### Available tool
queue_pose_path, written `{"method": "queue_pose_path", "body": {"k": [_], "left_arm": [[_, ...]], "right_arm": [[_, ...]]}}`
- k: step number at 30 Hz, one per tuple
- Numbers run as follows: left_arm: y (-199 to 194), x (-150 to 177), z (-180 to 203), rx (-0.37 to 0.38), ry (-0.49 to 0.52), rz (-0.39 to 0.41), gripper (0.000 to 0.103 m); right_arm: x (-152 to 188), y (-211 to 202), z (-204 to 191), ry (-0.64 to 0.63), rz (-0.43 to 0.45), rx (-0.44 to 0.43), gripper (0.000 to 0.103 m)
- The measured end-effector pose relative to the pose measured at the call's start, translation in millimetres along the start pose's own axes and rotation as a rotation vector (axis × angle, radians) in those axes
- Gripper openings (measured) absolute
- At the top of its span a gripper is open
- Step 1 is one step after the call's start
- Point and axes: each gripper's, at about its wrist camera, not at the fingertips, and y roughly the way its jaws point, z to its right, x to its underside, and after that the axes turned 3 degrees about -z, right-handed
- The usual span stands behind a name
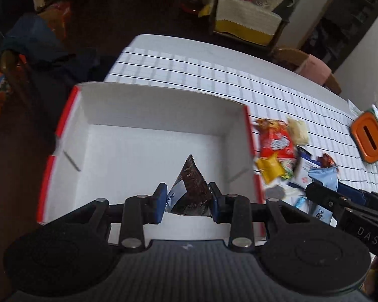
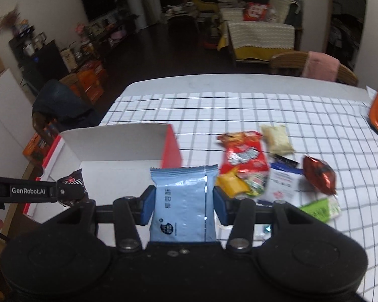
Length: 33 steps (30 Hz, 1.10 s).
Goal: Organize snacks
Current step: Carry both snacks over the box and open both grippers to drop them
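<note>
My left gripper [image 1: 188, 202] is shut on a dark brown snack packet [image 1: 191, 188] and hangs over the open white box with red edges [image 1: 148, 105]. The box floor under it is bare. In the right wrist view my right gripper [image 2: 183, 207] is shut on a light blue snack packet [image 2: 182, 203], held just right of the box [image 2: 113, 141]. The left gripper [image 2: 70, 192] with its brown packet shows at that view's left. The right gripper's arm [image 1: 340, 201] and the blue packet [image 1: 325, 176] show at the right of the left wrist view.
A pile of snacks lies on the checked tablecloth [image 2: 239, 110] right of the box: a red bag [image 2: 244, 156], a yellow packet [image 2: 230, 185], a pale packet [image 2: 277, 138], a red foil packet [image 2: 318, 175], a green packet [image 2: 320, 210]. An orange container [image 1: 369, 136] stands far right. Chairs ring the table.
</note>
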Motion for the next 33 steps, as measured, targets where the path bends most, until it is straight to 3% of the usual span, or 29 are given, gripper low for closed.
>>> {"method": "queue_pose_path", "body": {"k": [14, 33], "left_arm": [[28.1, -12.0, -63.8, -0.1, 0.009, -0.021, 0.034], [81.3, -8.9, -70.9, -0.14, 0.184, -0.114, 0.034]], "right_arm": [[-14.7, 69.0, -77.2, -0.117, -0.095, -0.062, 0.047], [-3.7, 145.9, -111.1, -0.225, -0.209, -0.036, 0.047]]}}
